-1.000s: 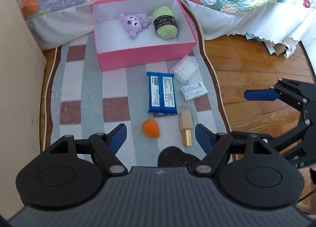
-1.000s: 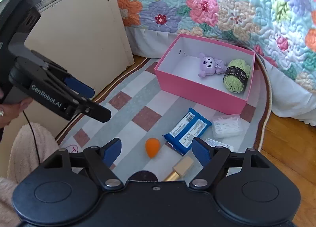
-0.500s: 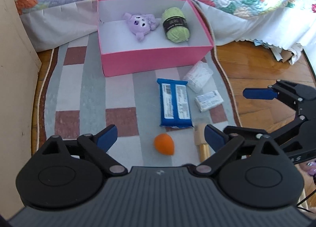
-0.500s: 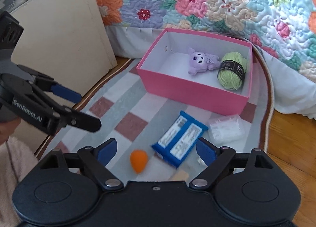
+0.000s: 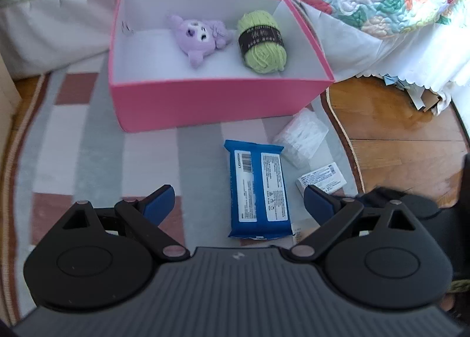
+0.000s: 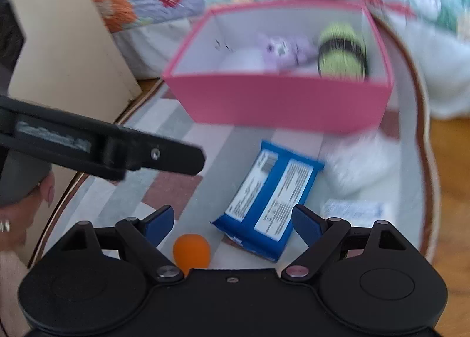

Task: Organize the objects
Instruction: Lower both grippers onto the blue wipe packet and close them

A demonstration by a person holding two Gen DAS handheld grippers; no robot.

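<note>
The flat blue foil-wrapped packet lies on the striped rug ahead of both grippers, long axis running away toward the pink cardboard box, between the wide-open, empty left gripper, while the right gripper, likewise open and empty, meets it slantwise.

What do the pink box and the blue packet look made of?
Pink box: likely matte cardboard, given its thin stiff walls and plain white inside. Blue packet: probably soft plastic film, since it looks slightly glossy, with crimped ends and printed labels.
</note>
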